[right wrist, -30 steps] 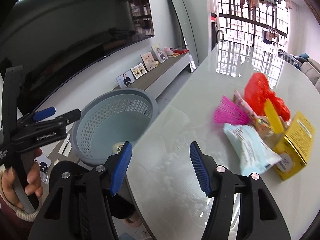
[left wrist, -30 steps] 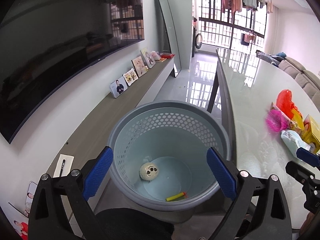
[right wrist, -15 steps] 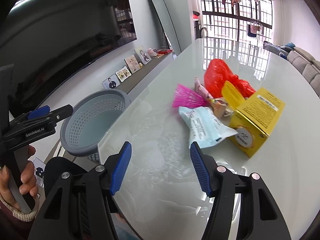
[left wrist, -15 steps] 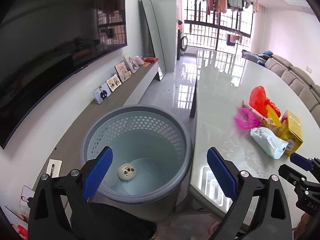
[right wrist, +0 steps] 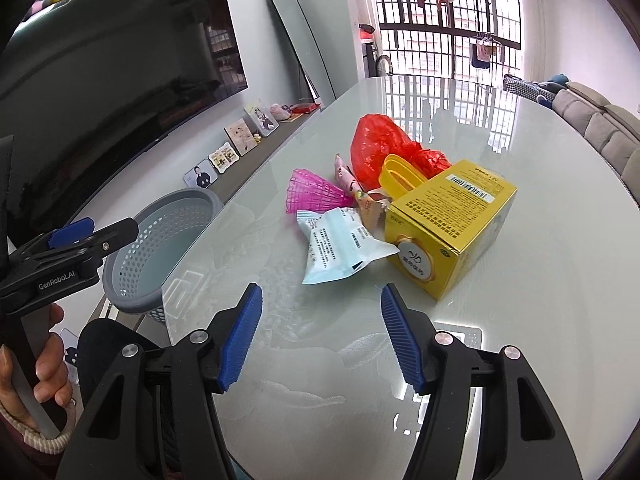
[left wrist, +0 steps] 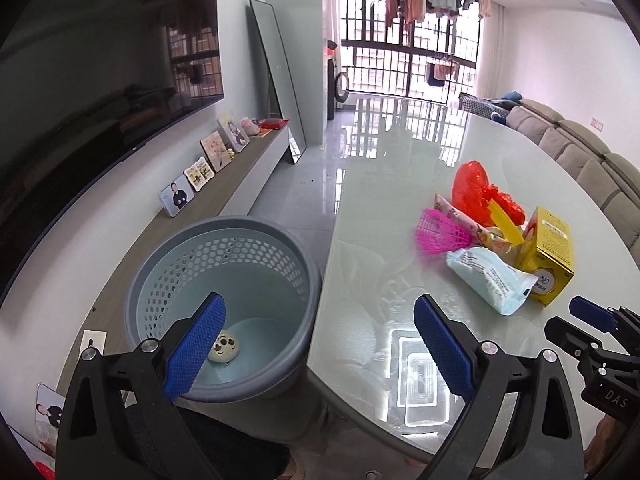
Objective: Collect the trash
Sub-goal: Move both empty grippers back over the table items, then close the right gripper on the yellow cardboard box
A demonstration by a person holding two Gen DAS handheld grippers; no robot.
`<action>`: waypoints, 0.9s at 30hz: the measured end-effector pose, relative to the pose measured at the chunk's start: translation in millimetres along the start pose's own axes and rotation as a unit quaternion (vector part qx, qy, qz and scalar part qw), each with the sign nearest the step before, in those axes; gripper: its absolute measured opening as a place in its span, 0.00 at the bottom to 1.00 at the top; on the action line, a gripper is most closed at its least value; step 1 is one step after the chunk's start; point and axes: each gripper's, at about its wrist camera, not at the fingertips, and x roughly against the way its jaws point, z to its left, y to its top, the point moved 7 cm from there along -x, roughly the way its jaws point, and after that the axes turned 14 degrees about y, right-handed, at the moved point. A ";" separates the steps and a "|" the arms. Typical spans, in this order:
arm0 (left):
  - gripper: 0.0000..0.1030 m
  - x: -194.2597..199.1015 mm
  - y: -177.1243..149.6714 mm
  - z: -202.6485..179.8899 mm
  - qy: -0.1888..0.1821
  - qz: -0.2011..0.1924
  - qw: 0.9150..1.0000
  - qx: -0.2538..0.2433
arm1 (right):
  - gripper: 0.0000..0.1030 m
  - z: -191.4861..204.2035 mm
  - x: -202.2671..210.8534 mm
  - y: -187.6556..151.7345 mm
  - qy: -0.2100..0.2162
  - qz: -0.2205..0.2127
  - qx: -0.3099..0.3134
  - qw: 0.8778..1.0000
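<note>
A heap of trash lies on the glossy white table (right wrist: 520,184): a yellow box (right wrist: 448,224), a pale blue wrapper (right wrist: 340,244), a pink plastic fan-shaped piece (right wrist: 312,194), a red bag (right wrist: 380,148) and a printed snack wrapper (right wrist: 356,190). My right gripper (right wrist: 320,336) is open and empty, just short of the blue wrapper. Beside the table stands a grey perforated bin (left wrist: 224,300) with a round crumpled piece (left wrist: 225,346) inside. My left gripper (left wrist: 316,348) hangs open and empty over the bin's rim and the table edge.
A low grey shelf (left wrist: 224,188) with photo frames runs along the left wall under a large dark screen (left wrist: 100,92). A tall mirror (left wrist: 280,76) leans at the far end. A grey sofa (left wrist: 592,160) lines the right side. A person's hand (right wrist: 44,364) holds the left gripper's handle.
Both grippers have swung right, from over the bin toward the table. The trash heap now sits nearer the centre of both views and closer to the right gripper. Both stay open.
</note>
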 end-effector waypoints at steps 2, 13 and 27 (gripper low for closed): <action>0.91 0.5 0.6 -6.1 -0.002 -0.001 1.000 -0.003 | 0.58 -2.6 1.4 -0.3 -0.004 0.000 -0.001 1.000; 0.91 -1.4 -2.5 -31.1 -0.016 0.005 1.000 -0.019 | 0.63 -30.2 9.2 -4.0 -0.044 -0.006 -0.021 0.999; 0.91 -6.6 -8.4 -49.3 -0.033 0.014 0.999 -0.033 | 0.63 -87.0 -5.7 -5.2 -0.095 -0.006 -0.087 0.992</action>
